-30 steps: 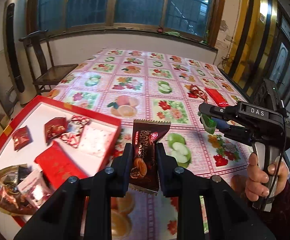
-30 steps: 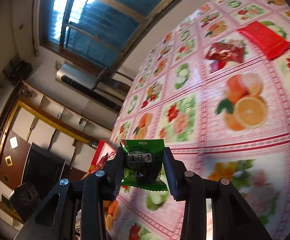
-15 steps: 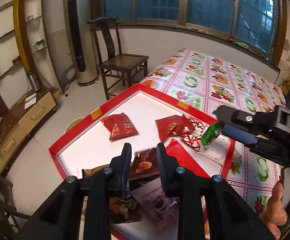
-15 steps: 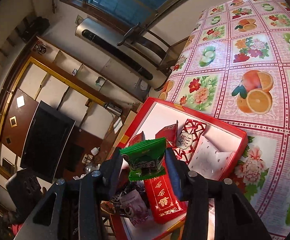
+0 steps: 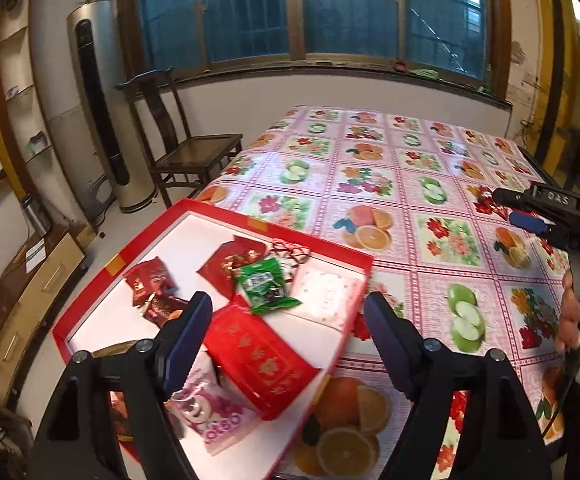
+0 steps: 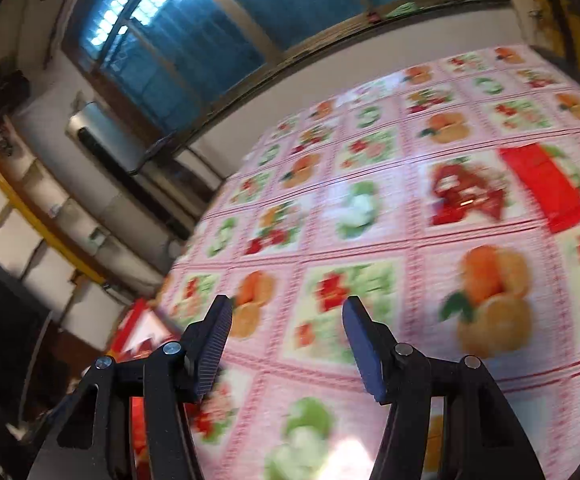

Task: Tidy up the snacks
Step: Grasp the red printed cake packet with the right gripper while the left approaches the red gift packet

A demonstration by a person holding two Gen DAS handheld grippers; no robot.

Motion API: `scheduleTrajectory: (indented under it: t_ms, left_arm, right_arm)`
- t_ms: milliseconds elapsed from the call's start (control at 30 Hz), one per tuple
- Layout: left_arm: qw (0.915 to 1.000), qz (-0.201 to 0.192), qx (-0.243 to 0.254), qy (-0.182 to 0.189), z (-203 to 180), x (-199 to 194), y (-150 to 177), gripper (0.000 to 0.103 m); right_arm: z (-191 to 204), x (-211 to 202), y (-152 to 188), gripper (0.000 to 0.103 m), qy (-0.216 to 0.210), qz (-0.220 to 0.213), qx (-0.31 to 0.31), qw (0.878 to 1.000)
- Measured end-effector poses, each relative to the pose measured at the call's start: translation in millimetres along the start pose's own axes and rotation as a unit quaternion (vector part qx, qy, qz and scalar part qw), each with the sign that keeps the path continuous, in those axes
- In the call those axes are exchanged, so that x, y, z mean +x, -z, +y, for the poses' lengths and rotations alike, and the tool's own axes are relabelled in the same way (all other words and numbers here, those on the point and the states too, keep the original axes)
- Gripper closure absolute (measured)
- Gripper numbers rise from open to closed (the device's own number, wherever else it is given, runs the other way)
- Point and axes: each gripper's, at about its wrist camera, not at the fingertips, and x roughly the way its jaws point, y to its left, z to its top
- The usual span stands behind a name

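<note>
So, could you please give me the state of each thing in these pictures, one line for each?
Left gripper: open, nothing between the jaws, just been opening.
Right gripper: open, empty, just been opening.
Red tray: on the table edge, holding snacks.
Green packet: lying in the tray on other packets.
Long red packet: flat on the tablecloth, outside the tray.
Red wrapped snack: on the tablecloth beside it.

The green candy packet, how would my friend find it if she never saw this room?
Find the shallow red box with a white floor at the flowery table's edge. Near its far side lies the small shiny green candy packet, overlapping red wrappers. It is the only green one there.
</note>
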Motion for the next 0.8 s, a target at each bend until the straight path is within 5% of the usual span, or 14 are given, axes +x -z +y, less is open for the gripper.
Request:
scheduleTrajectory:
  t_ms: [100, 233, 467, 533, 667, 800]
  left_arm:
    - [0.9997, 0.008, 0.017, 0.016, -19.6, 0.7, 4.2, 0.023]
    - [0.9992, 0.019, 0.028, 0.023, -30.8, 2.7, 10.7, 0.023]
    - [0.9985, 0.040, 0.031, 0.020, -33.5, 0.0, 22.3, 0.023]
    - [0.9984, 0.041, 0.035, 0.018, -34.2, -1.8, 24.2, 0.022]
    - [0.9981, 0.043, 0.041, 0.018, -39.3, -2.4, 24.2, 0.022]
    - [0.9974, 0.045, 0.051, 0.023, -52.6, 0.0, 22.2, 0.022]
  right_arm:
    - [-57.1, -9.3, -28.6, 0.042, 0.151, -0.019, 0.006, 0.988]
    - [-121.4, -12.5, -65.6, 0.042, 0.250, -0.015, 0.037, 0.967]
    - [-149.6, 31.2, -86.3, 0.037, 0.293, 0.050, 0.034, 0.954]
    - [-147.8, 40.9, -84.6, 0.033, 0.286, 0.046, 0.036, 0.956]
    - [-140.9, 55.2, -82.2, 0.030, 0.336, 0.049, -0.006, 0.941]
    - [-143.0, 46.6, -78.4, 0.048, 0.341, 0.037, -0.004, 0.939]
